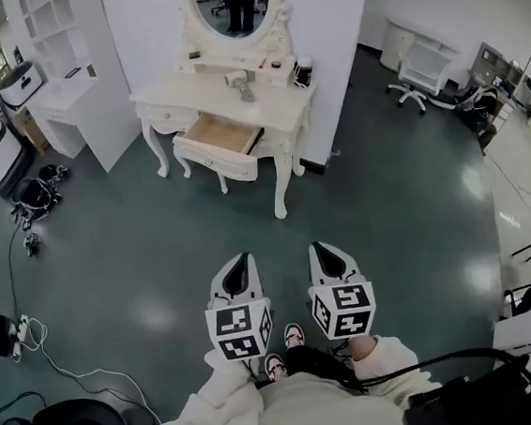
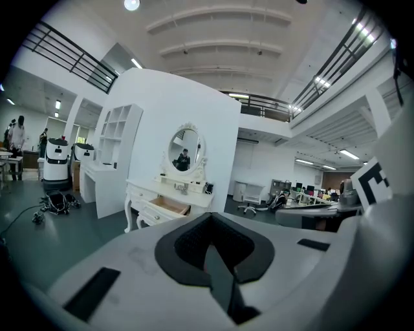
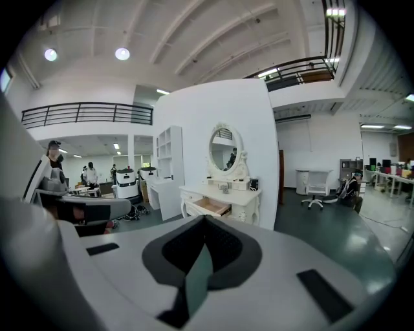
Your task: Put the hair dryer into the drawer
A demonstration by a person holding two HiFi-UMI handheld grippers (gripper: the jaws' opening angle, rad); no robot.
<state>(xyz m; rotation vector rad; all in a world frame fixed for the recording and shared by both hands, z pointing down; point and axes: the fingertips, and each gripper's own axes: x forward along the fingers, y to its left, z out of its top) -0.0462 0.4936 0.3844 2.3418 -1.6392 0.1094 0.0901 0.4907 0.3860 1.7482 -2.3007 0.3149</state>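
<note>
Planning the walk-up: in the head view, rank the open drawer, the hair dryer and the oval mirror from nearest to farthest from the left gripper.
1. Open drawer, pulled out from the dressing table, nearest the left gripper.
2. Hair dryer, on the tabletop behind it.
3. Oval mirror, at the back, farthest.

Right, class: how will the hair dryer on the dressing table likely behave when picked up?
The hair dryer looks hard-shelled, so it should probably stay stiff. It lies flat on the table and seems bent, barrel and handle, so gripped at one end it may swing. Any cord is too small to see.
</note>
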